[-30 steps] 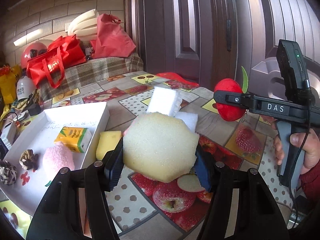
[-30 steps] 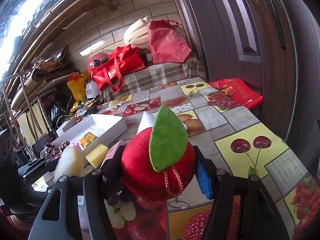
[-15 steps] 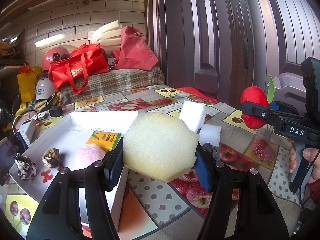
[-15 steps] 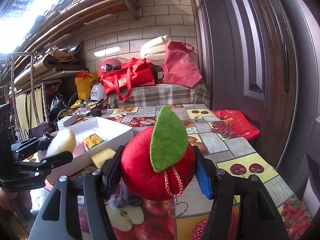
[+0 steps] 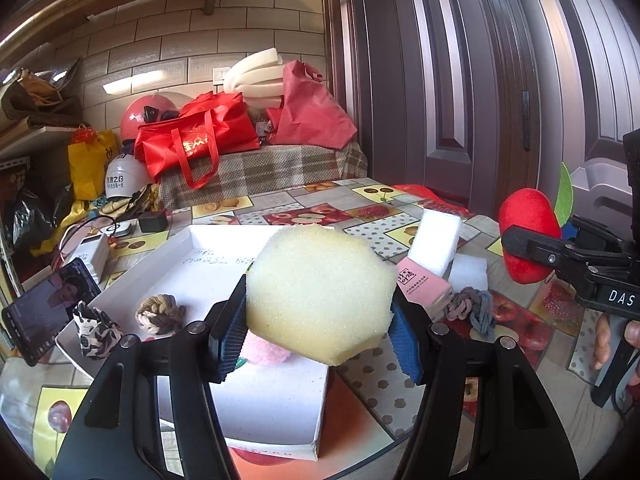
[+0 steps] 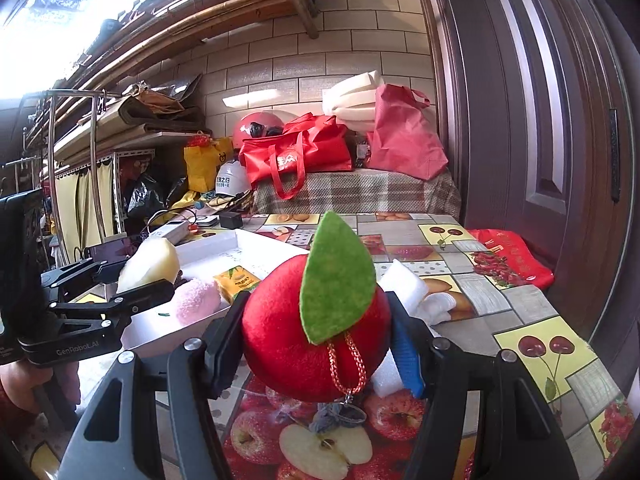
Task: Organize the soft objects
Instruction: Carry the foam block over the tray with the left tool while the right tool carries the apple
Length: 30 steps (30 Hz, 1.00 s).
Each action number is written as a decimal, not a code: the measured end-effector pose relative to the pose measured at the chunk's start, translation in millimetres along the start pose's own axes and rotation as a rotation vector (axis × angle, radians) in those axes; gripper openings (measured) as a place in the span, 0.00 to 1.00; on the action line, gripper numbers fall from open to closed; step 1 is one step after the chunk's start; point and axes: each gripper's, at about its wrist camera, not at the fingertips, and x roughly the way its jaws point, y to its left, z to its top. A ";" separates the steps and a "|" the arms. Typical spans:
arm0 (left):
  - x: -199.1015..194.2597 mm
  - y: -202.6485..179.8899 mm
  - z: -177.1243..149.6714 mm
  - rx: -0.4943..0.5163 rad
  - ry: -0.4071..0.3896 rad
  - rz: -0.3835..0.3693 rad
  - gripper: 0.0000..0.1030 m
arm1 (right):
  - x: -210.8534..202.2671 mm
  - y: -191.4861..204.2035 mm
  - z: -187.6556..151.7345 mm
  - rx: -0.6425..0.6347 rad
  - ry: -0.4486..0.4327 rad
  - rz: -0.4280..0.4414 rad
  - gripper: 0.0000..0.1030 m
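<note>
My left gripper (image 5: 318, 326) is shut on a pale yellow sponge (image 5: 320, 292), held above the near right part of a white tray (image 5: 276, 404). In the tray lie a pink fluffy piece (image 5: 266, 350), a beige braided knot (image 5: 158, 312) and a black-and-white cloth piece (image 5: 94, 330). My right gripper (image 6: 316, 344) is shut on a red plush apple (image 6: 304, 344) with a green felt leaf, over the fruit-print table, right of the tray (image 6: 208, 250). From the right wrist view the left gripper (image 6: 132, 294) with its sponge (image 6: 150, 264) shows at left.
On the table right of the tray are a white foam block (image 5: 436, 240), a pink-wrapped block (image 5: 424, 286) and a grey braided knot (image 5: 472, 308). A phone (image 5: 44, 318) leans at the tray's left. Red bags (image 5: 200, 140) and helmets crowd the bench behind; a dark door (image 5: 460, 80) stands at right.
Both grippers have swung leftward toward the tray with their loads. The sponge now hangs over the tray's near right part instead of the table; the apple has come closer to the tray.
</note>
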 end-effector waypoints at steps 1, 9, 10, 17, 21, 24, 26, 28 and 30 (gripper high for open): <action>0.2 3.7 -0.4 -0.006 0.002 0.002 0.61 | 1.5 3.2 0.1 -0.002 0.003 0.010 0.63; 2.3 27.8 -0.9 -0.034 0.002 0.043 0.61 | 16.7 25.8 1.8 -0.013 0.035 0.065 0.62; 2.8 31.1 -1.0 -0.040 0.002 0.047 0.61 | 18.4 28.4 2.0 -0.014 0.038 0.071 0.63; 6.4 55.4 -1.3 -0.075 -0.007 0.100 0.61 | 34.6 42.3 3.0 -0.009 0.071 0.104 0.62; 8.7 69.5 -1.5 -0.098 -0.009 0.134 0.61 | 42.5 47.4 3.0 0.004 0.083 0.116 0.62; 12.4 79.1 -1.3 -0.115 -0.006 0.158 0.61 | 48.5 52.8 2.2 0.001 0.095 0.122 0.62; 15.2 84.6 -0.7 -0.123 -0.004 0.171 0.61 | 52.0 57.0 2.3 -0.004 0.097 0.127 0.62; 19.0 89.5 0.1 -0.129 -0.001 0.182 0.61 | 54.6 62.0 2.5 -0.015 0.096 0.133 0.62; 21.7 95.1 0.7 -0.140 0.001 0.196 0.61 | 56.6 67.5 3.1 -0.027 0.091 0.141 0.62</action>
